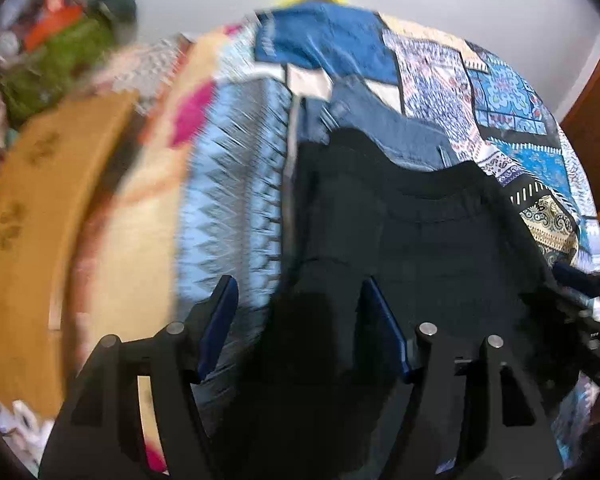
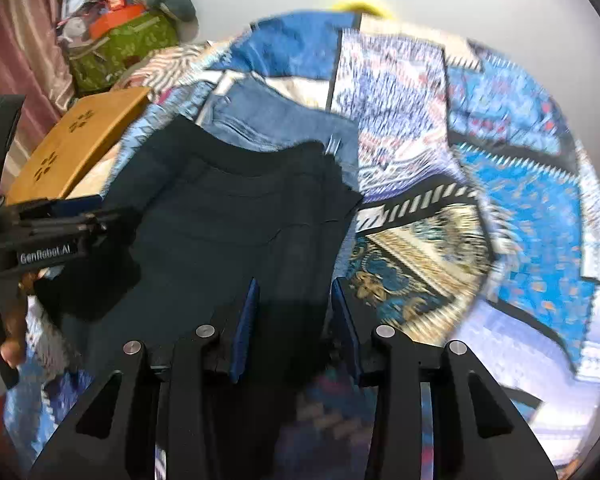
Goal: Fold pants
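Left gripper (image 1: 296, 304) jaws stand wide, dark cloth between them, unpressed; right gripper (image 2: 294, 304) jaws narrower, whether they press the cloth is unclear. The black pants (image 2: 236, 216) lie on the patterned bedspread (image 2: 520, 220), waistband away from the grippers, legs running toward them. Likely a fold just laid; next, smooth and regrasp.

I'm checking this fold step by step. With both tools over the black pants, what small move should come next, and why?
Probably lift both tools clear. The left tool stands wide open and the right tool partly open, so neither seems to grip the black pants, which already lie doubled on the patterned bedspread over blue jeans.
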